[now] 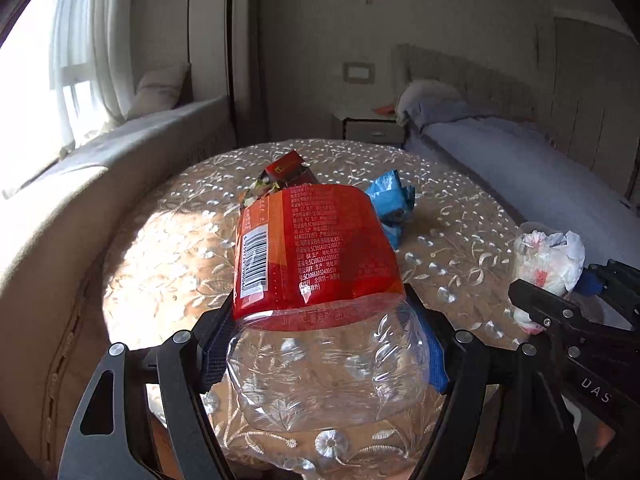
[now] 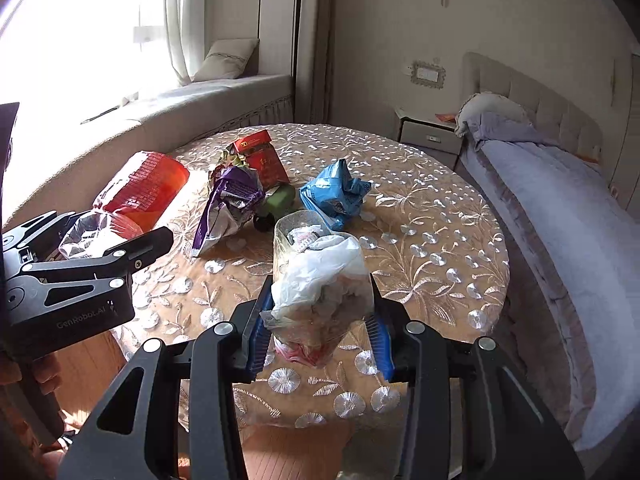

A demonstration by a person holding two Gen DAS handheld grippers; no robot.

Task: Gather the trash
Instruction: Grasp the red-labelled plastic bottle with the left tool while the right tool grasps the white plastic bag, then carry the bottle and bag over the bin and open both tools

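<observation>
My left jaws grip the bottle (image 1: 320, 320), my right the cup (image 2: 320, 280) holding a bag (image 2: 316, 272); wrappers (image 2: 228, 204) lie ahead on the surface (image 2: 440, 240), bed (image 2: 560, 220) to the right.

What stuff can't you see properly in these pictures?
- Left view: the bottle hides most of the pile behind it; only the red box top shows.
- Right view: what the cup holds under its white bag.
- Green thing: half hidden by the purple wrapper.

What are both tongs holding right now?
Left tongs: closed on the clear crushed plastic bottle with the red label.
Right tongs: closed on the clear plastic cup stuffed with white crumpled bags.
</observation>
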